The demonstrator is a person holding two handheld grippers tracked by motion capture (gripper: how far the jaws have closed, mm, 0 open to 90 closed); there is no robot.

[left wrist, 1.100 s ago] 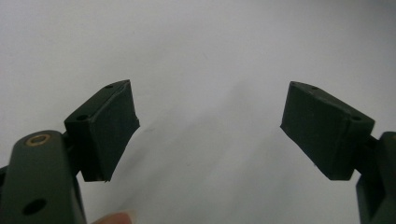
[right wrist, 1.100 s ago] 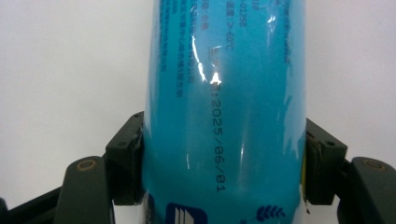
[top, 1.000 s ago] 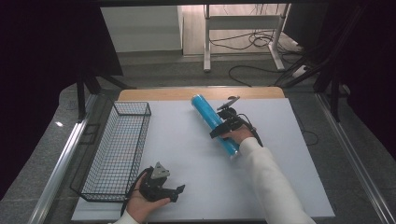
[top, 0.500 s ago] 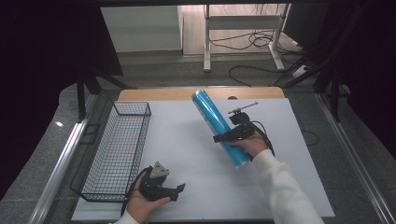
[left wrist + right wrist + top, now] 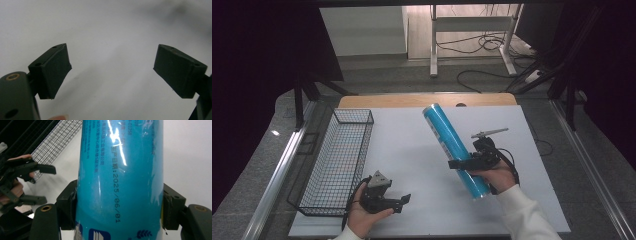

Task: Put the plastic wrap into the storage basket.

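A black wire basket (image 5: 337,160) is sitting along the left edge of the white surface (image 5: 412,150), while cables (image 5: 482,45) are lying on the floor beyond.

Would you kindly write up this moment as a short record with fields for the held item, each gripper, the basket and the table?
held item: blue tube, lifted off the table and slanting, its far end higher
right gripper: shut on the tube near its lower end, pads pressing both sides
left gripper: open, nothing between the jaws, which have just been opening; resting low near the table's front edge
basket: black wire basket on the left side, nothing visible inside
table: white table surface with a wooden strip at the far edge
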